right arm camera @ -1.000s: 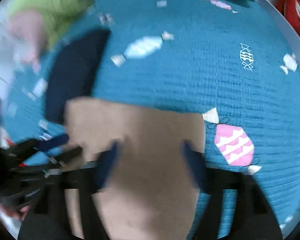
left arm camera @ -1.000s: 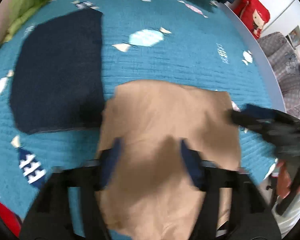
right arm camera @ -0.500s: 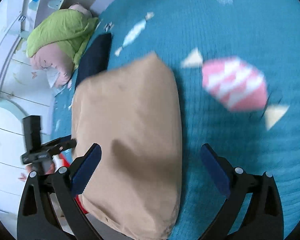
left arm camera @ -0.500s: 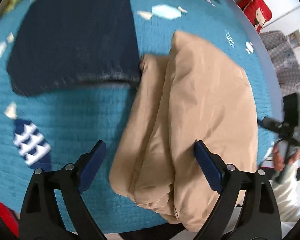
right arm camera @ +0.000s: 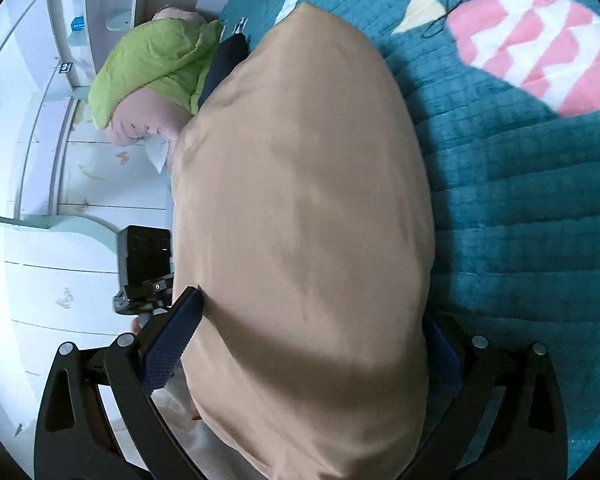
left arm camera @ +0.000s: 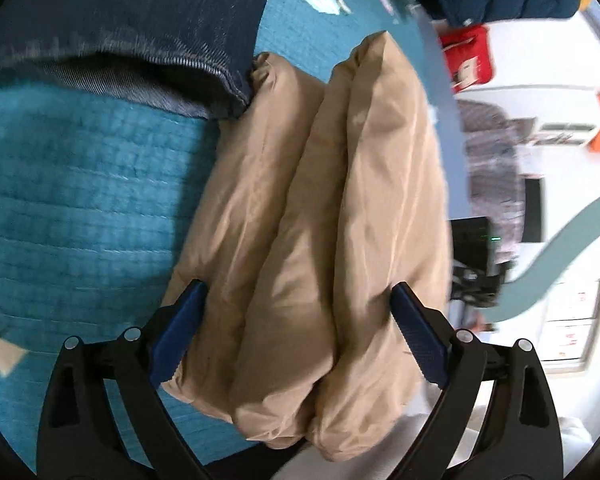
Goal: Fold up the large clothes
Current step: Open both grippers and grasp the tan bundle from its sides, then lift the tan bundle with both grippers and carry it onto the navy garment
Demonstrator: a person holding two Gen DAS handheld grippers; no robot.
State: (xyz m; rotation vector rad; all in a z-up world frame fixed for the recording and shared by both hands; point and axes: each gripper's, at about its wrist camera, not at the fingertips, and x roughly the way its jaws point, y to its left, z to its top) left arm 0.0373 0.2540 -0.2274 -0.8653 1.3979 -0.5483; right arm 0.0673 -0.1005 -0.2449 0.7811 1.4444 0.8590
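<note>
A folded tan puffy garment [left arm camera: 320, 216] lies in thick layers at the near edge of the teal bed quilt [left arm camera: 80, 200]. My left gripper [left arm camera: 300, 332] straddles its near end with jaws wide, a blue pad on each side of the stack. In the right wrist view the same tan garment [right arm camera: 308, 220] fills the middle. My right gripper [right arm camera: 304, 344] straddles it too, jaws wide; its right pad is partly hidden behind the fabric. The other gripper's body [right arm camera: 144, 256] shows at the left.
Folded dark denim [left arm camera: 140, 12] lies on the quilt touching the tan stack's far left corner. A green and pink bundle [right arm camera: 152, 68] sits at the bed's far end. A red bag [left arm camera: 468, 60] and furniture stand beyond the bed edge.
Both grippers opened wide and dropped from above to the near end of the tan stack, turning sideways. They now bracket its layered edge from both sides.
</note>
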